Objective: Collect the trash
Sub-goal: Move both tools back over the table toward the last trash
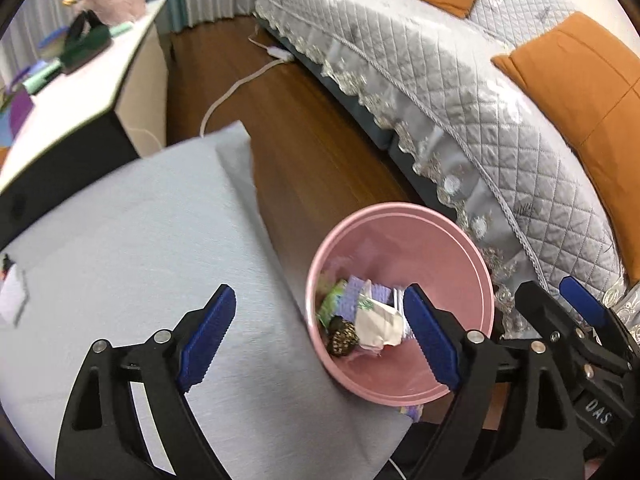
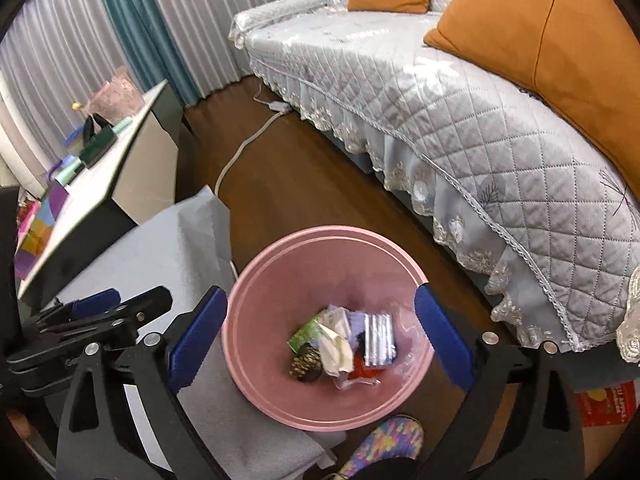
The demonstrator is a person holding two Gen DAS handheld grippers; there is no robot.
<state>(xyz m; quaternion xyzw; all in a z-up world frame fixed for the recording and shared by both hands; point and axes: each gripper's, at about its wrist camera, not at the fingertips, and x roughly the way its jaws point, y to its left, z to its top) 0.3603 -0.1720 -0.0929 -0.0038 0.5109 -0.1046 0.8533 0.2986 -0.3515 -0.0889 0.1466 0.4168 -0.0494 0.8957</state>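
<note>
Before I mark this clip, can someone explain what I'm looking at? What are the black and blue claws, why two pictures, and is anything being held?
There is no robot here: a person carries a hand-held two-finger gripper in each hand, with a fisheye camera on each looking forward along its fingers. One picture is from the left gripper, the other from the right gripper. The blue pads are the fingertips.

Both look down at a pink bin standing on the wooden floor, between a grey cloth-covered surface and a sofa with orange cushions. In the bin lie wrappers and crumpled paper.

Both grippers are wide open with nothing between the pads, so nothing is held. In the left view, the right gripper also shows at the right edge. A red packet lies on the floor by the sofa.
</note>
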